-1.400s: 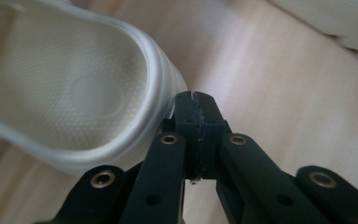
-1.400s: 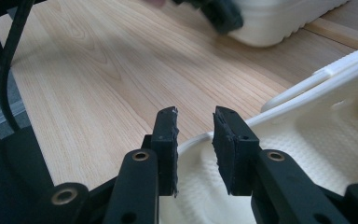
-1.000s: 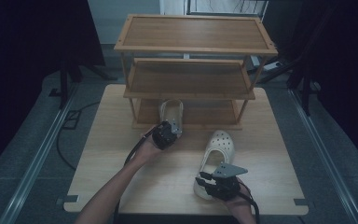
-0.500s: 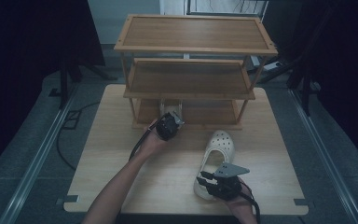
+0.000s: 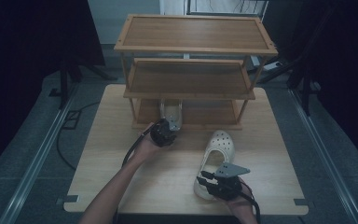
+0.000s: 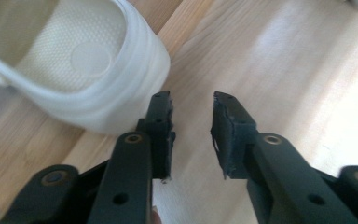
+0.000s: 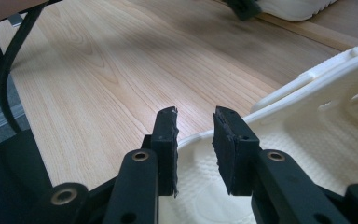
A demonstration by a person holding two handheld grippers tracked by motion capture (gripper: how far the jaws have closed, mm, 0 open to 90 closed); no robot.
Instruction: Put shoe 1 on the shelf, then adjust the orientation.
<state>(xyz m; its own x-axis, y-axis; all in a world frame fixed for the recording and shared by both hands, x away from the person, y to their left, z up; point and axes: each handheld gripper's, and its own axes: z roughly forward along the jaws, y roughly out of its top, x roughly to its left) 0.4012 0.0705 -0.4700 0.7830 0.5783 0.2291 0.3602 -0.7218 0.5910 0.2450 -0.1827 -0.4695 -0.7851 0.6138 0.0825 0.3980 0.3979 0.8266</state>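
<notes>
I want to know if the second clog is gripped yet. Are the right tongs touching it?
Cannot tell. In the right gripper view the right tongs stand open over the clog's heel rim, but whether a jaw rests on the rim isn't plain.

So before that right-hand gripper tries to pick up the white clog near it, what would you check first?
1. Right gripper jaws apart: ok, a gap shows between them.
2. Jaws over the near clog: ok, they straddle its heel rim.
3. Rim gripped: not ok, nothing is clamped.
4. Left gripper free of the other clog: ok, open, that clog just beside one jaw.
5. Other clog on the rack: ok, on the bottom shelf with its heel sticking out.
6. Room beside it on that shelf: cannot tell.
</notes>
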